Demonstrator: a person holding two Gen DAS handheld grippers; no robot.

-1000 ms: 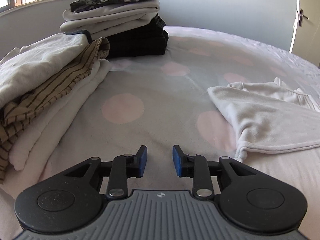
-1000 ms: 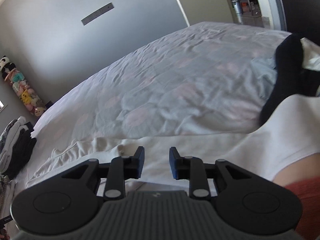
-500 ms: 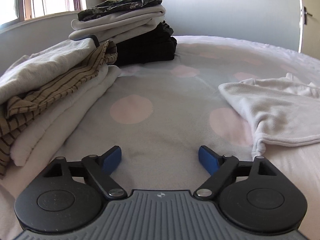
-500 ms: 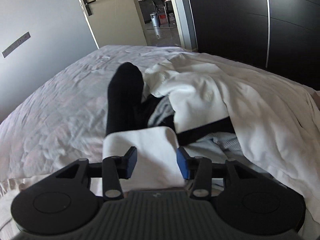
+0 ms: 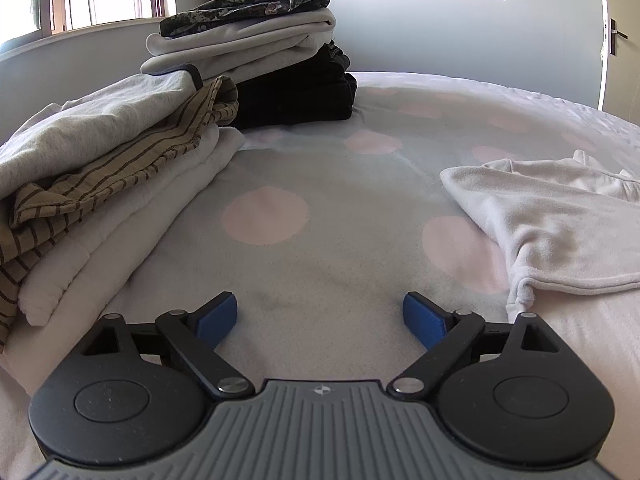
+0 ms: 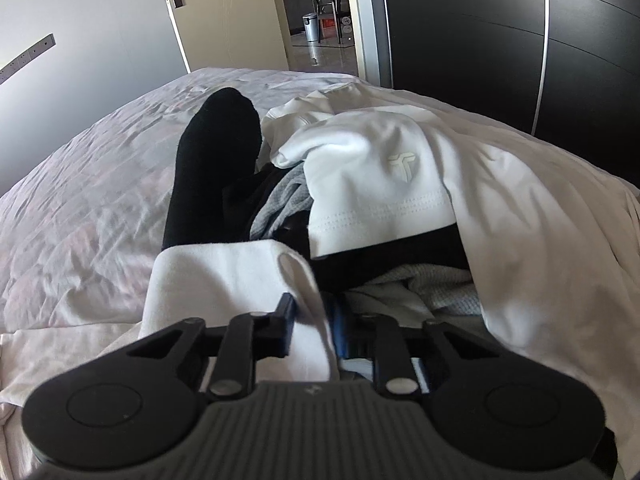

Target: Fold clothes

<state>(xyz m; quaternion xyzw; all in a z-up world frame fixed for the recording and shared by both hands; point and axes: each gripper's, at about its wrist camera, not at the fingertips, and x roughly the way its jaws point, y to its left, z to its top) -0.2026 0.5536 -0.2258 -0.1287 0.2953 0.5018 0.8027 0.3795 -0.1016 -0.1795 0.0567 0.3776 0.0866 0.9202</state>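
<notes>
In the left wrist view my left gripper (image 5: 320,312) hovers low over the dotted bed cover (image 5: 320,168), its jaws opening wide with nothing between them. A cream fleece garment (image 5: 560,232) lies spread to its right. In the right wrist view my right gripper (image 6: 314,320) is shut on a fold of a white garment (image 6: 224,276) at the near edge of an unfolded heap. That heap holds a black garment (image 6: 216,160), a white T-shirt with a logo (image 6: 380,184) and grey knitwear (image 6: 288,196).
Left of the left gripper lies a loose stack with a striped tan shirt (image 5: 120,168) on white folded pieces (image 5: 140,232). A taller folded pile (image 5: 260,52) stands behind it. Beyond the heap are an open door (image 6: 312,20) and dark wardrobe panels (image 6: 520,60).
The left jaws spread from nearly closed to wide apart. The right gripper swung right from the bare bed to the clothes heap and closed on the white garment.
</notes>
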